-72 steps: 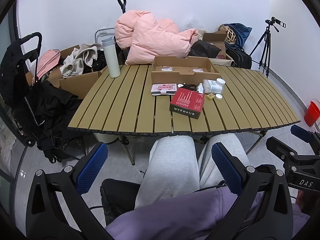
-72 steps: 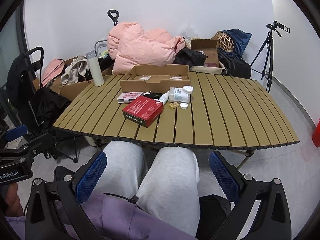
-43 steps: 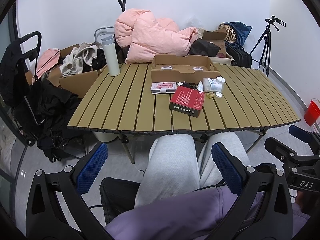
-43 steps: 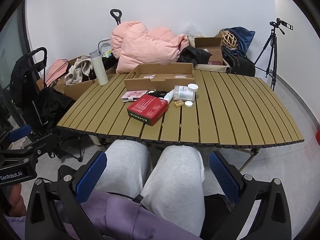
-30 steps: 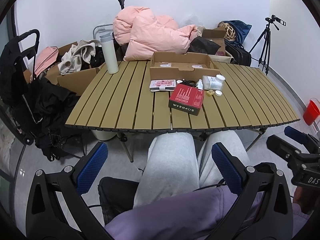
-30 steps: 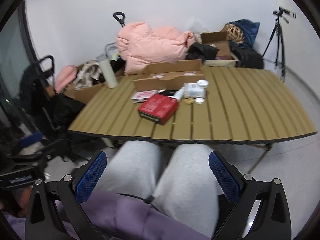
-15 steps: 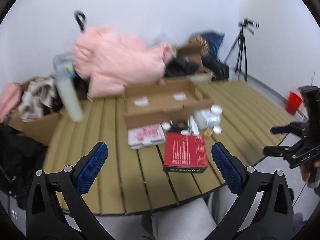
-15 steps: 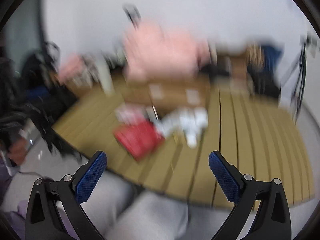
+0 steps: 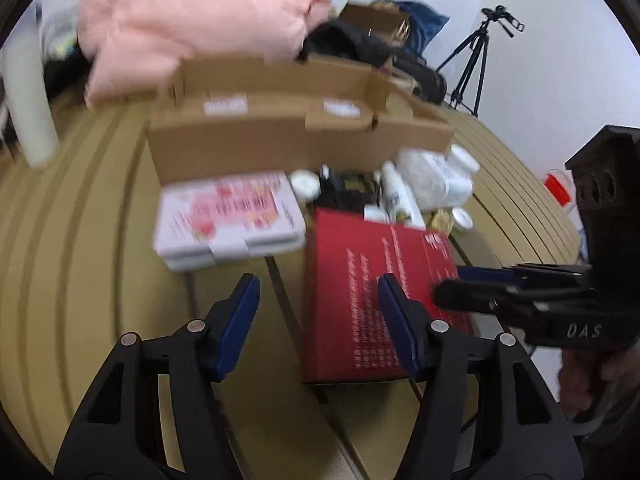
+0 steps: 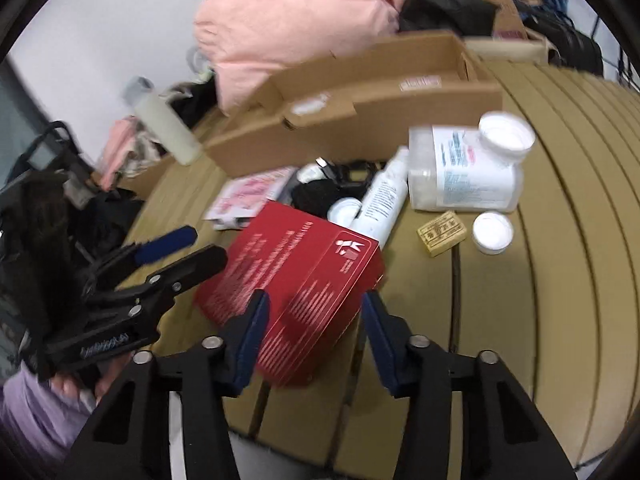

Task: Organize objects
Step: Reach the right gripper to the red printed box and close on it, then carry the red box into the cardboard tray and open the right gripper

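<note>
The red box (image 10: pixel 292 280) lies flat on the slatted bench (image 10: pixel 560 240), near the front edge, with the open cardboard tray (image 10: pixel 360 92) beyond it at the far side. Just behind the box sit a white spray bottle (image 10: pixel 382 200), a clear jar with a white lid (image 10: pixel 464 168), a small tan block (image 10: pixel 442 233) and a loose white cap (image 10: pixel 493 233); a pink-printed packet (image 9: pixel 228 216) lies to its left.

The right gripper (image 10: pixel 312 320) is closing, its fingers at a middling gap, with the near corner of the red box between them. Motion blur prevents confirming pad contact; the box appears not yet clamped. The left gripper (image 9: pixel 316 308) is also closing, at a middling gap, with only the box's left edge and bare bench between its fingers.

Recommended procedure for the step judged to be in hand, gripping the red box:
1. Align the right fingers squarely across the box's narrow dimension before closing fully; a corner grip is likely to let the box pivot.
2. Lift clear of the spray bottle, which touches or nearly touches the far edge.
3. Steady the box with the left gripper if it tilts.
4. Carry it to the cardboard tray.
</note>
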The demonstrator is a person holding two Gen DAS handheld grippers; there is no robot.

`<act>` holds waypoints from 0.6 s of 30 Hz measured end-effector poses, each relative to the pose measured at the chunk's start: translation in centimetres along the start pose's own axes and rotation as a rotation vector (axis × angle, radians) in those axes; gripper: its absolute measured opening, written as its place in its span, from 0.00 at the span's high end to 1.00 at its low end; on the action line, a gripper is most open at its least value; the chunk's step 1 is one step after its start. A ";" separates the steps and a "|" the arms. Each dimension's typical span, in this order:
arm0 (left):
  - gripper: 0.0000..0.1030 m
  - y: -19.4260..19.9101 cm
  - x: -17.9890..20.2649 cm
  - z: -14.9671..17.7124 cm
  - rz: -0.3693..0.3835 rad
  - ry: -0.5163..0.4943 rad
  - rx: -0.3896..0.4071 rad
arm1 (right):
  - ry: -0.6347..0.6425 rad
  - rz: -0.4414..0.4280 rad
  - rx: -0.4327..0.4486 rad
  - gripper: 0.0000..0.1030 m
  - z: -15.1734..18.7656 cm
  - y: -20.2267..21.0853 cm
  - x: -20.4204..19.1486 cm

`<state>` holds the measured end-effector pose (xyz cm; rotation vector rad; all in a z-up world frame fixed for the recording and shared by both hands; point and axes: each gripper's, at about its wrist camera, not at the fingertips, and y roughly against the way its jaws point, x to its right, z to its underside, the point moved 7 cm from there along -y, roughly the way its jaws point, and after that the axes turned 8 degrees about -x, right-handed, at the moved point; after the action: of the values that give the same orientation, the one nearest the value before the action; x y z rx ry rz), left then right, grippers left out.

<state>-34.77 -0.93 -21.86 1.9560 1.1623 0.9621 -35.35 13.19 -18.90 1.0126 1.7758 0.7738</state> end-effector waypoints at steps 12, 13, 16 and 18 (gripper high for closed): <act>0.57 4.6 2.0 -3.6 0.143 0.099 0.112 | -0.046 -0.125 0.082 0.73 -2.6 5.4 -0.2; 0.57 5.3 1.7 -5.8 0.145 0.099 0.134 | -0.029 -0.127 0.092 0.73 -3.7 6.2 -0.6; 0.57 5.9 0.0 -11.1 0.126 0.096 0.172 | 0.027 -0.124 0.119 0.74 -9.8 7.3 -1.7; 0.57 4.8 -2.2 -15.0 0.097 0.114 0.171 | 0.056 -0.116 0.123 0.74 -15.0 6.6 -2.0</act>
<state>-46.06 -2.28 -10.78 2.1335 1.2585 1.0670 -46.74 13.31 -6.91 0.9662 1.9321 0.6329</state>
